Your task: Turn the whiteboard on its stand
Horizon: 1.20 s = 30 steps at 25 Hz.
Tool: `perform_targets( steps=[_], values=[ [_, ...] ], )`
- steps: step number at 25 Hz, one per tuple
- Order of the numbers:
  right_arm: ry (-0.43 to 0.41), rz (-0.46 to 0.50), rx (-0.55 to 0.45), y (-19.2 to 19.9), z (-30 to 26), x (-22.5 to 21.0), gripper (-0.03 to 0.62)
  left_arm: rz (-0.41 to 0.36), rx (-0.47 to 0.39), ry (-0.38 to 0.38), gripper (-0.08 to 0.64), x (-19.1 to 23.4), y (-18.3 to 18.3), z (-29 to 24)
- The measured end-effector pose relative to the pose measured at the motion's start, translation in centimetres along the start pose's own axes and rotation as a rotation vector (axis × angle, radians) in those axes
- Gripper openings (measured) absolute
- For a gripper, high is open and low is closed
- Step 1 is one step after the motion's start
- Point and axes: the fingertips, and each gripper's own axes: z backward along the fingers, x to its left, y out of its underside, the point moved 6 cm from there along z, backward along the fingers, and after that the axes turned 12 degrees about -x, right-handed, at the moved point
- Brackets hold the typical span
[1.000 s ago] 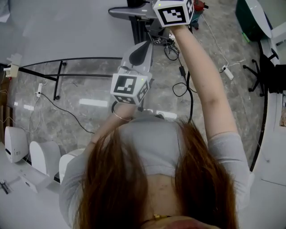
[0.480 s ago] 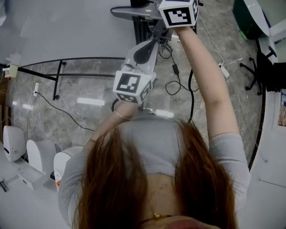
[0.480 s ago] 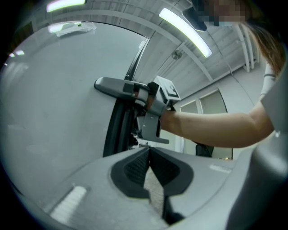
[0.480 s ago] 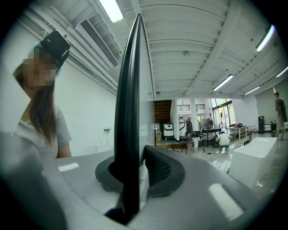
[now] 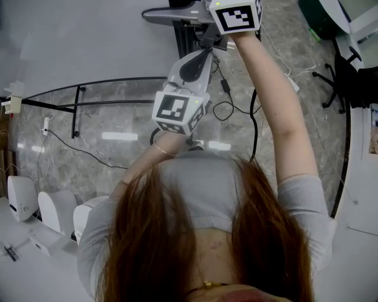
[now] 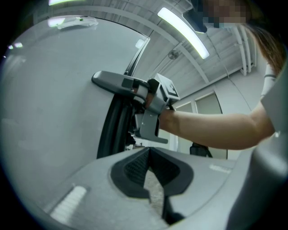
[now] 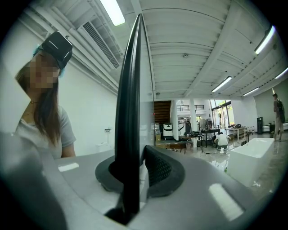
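Observation:
The whiteboard (image 5: 88, 41) is a big white panel at the upper left of the head view, with a black frame edge (image 5: 183, 38). My right gripper (image 5: 155, 15) reaches over the top and is shut on that frame. In the right gripper view the black frame (image 7: 130, 112) runs straight up between the pads of the right gripper (image 7: 135, 168). My left gripper (image 5: 199, 56) hangs lower, pointing at the board, shut and empty. In the left gripper view the left gripper (image 6: 148, 150) faces the whiteboard (image 6: 49, 99), with the right gripper (image 6: 103, 81) clamped above.
Black stand bars (image 5: 77, 106) show below the board on the marbled floor. Loose cables (image 5: 236, 109) lie near the stand's post. White machines (image 5: 56, 209) stand at the lower left, and an office chair (image 5: 339, 76) at the right. The person's hair fills the bottom of the head view.
The left gripper has risen a little and shifted right, closer to the board's frame. The right gripper keeps its hold on the frame; the view has drifted slightly.

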Motion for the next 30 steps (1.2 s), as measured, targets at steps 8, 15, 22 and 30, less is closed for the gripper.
perform_targets(
  steps=[8,15,22,30],
  values=[
    [0.008,-0.002,0.003,-0.4,0.0,0.5,0.057,0.021,-0.008,0.042,0.002,0.4,-0.7,0.6],
    [0.006,-0.008,-0.024,-0.3,0.0,0.2,0.055,0.069,-0.002,0.133,0.002,-0.2,-0.4,-0.3],
    [0.01,-0.011,-0.016,-1.0,-0.1,0.8,0.054,0.094,0.024,0.153,0.002,0.1,-1.0,-0.2],
    [0.006,-0.028,-0.013,-0.9,-0.5,1.0,0.055,0.093,-0.01,0.058,0.002,0.3,-1.3,0.2]
  ],
)
